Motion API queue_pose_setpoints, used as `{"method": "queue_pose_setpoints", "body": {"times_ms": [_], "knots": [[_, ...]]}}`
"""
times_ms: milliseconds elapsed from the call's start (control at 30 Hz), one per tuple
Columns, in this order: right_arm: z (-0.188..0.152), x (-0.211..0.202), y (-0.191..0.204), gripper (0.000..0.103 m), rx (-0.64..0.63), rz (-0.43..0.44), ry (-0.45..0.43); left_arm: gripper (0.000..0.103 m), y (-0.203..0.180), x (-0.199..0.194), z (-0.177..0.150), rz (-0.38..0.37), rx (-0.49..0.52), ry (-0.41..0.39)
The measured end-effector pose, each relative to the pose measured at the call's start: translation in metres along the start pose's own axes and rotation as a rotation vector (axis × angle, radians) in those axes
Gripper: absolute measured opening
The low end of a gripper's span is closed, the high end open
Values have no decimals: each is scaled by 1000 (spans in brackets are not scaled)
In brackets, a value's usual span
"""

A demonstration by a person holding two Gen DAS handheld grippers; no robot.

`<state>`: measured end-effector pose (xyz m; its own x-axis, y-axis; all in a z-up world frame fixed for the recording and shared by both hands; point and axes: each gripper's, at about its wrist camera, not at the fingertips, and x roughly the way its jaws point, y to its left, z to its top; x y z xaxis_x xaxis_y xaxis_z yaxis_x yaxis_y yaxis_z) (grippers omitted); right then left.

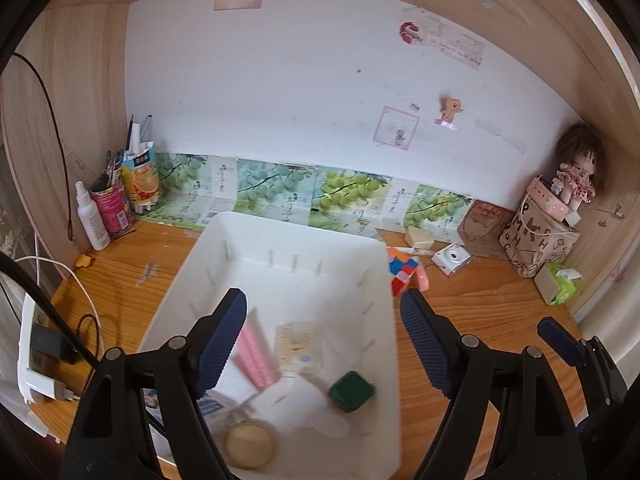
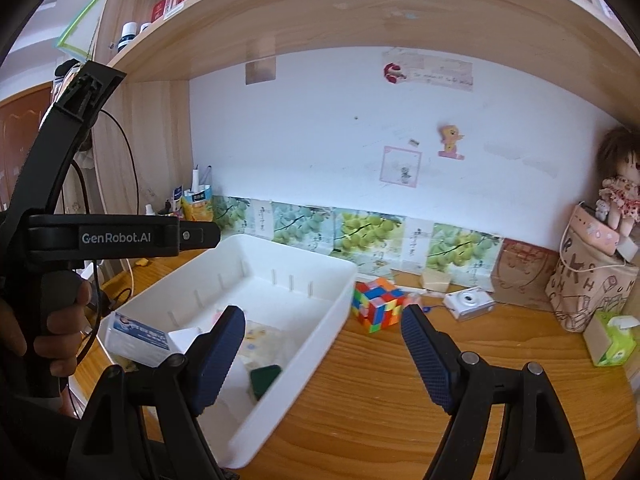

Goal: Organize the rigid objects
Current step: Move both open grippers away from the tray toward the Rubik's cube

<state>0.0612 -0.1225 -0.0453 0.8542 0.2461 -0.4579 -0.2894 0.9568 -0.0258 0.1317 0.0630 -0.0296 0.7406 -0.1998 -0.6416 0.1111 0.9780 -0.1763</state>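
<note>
A white plastic bin sits on the wooden desk. It holds a pink ribbed piece, a clear small box, a green-capped cube and a round tan disc. My left gripper hovers above the bin, open, with nothing between its fingers. In the right wrist view the bin lies to the left, and a white box with a blue label rests at its near corner. My right gripper is open and empty over the bin's right wall. A Rubik's cube stands just right of the bin.
A white toy camera and a wooden block lie behind the cube. A tissue pack and a printed bag with a doll fill the right corner. Pen cups and a spray bottle stand back left; a power strip lies at the left edge.
</note>
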Motion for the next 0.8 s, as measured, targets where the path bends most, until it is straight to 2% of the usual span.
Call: {"method": "queue_pose_setpoints", "body": {"times_ms": [467,800], "knots": [[-5,-3,-64,81,6,38,5,82,-63,9,-10,32,-2,12],[-17,10,-109,81,48,62,66,82,-87,32,-23,93,-56,90]]}}
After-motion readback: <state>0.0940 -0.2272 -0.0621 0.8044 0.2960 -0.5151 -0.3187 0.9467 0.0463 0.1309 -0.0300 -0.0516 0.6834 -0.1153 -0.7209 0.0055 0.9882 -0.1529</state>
